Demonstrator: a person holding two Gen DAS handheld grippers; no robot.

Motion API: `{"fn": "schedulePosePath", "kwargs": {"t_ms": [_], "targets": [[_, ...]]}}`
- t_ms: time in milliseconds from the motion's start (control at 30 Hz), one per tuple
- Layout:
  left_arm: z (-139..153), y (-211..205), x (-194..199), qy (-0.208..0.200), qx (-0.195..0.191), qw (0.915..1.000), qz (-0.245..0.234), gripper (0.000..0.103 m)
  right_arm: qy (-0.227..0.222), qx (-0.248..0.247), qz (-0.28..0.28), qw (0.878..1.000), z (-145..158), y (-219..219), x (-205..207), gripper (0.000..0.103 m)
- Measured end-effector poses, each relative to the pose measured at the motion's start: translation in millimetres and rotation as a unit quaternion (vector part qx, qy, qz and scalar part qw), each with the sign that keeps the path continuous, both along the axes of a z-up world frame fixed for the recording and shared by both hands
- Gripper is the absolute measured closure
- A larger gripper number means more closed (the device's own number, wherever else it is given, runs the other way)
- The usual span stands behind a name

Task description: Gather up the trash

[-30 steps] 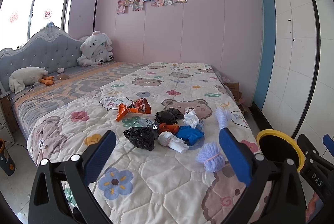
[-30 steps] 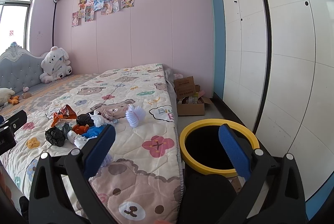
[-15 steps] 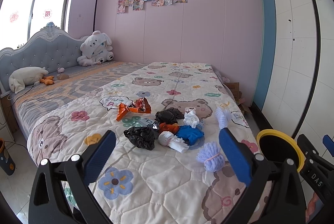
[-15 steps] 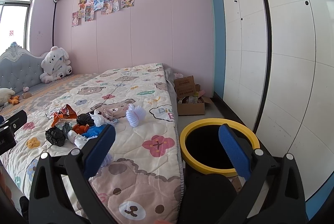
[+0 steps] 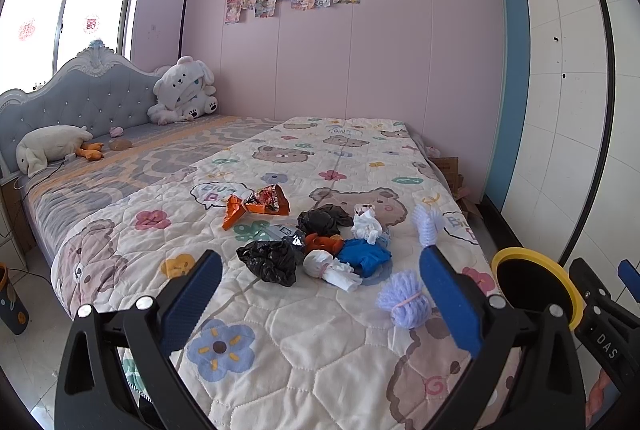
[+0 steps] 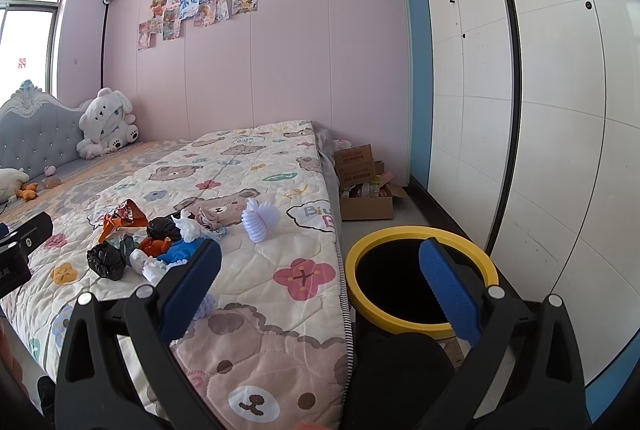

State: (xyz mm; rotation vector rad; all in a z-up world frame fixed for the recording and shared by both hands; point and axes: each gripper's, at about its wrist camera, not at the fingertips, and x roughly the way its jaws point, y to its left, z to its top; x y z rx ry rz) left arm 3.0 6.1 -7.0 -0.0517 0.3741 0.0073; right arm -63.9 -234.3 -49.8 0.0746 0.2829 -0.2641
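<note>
Trash lies in a heap on the bed quilt (image 5: 312, 342): a black bag (image 5: 270, 262), an orange wrapper (image 5: 256, 205), a blue scrap (image 5: 364, 256), white paper wads (image 5: 332, 270) and a lilac yarn bundle (image 5: 404, 300). A second lilac bundle (image 6: 260, 220) lies nearer the bed's edge. A black bin with a yellow rim (image 6: 420, 286) stands on the floor beside the bed. My left gripper (image 5: 320, 294) is open and empty, short of the heap. My right gripper (image 6: 320, 290) is open and empty, over the bed edge and the bin.
Plush toys (image 5: 182, 93) sit by the grey headboard (image 5: 80, 101). A white wardrobe (image 6: 540, 109) lines the right wall. An open cardboard box (image 6: 364, 185) stands on the floor past the bin. The heap also shows in the right wrist view (image 6: 152, 246).
</note>
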Motion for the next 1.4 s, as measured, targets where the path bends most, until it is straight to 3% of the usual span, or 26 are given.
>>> {"fn": "schedulePosePath", "kwargs": {"t_ms": [1000, 1400], "targets": [[-7.5, -0.3, 0.2, 0.003, -0.002, 1.0, 0.001, 0.007, 0.008, 0.005, 0.013, 1.0, -3.8, 2.9, 2.1, 0.008], [-17.0, 19.0, 19.0, 0.025, -0.012, 0.9993, 0.027, 0.007, 0.014, 0.009, 0.077, 0.997, -13.1, 8.9, 26.6, 0.008]]}}
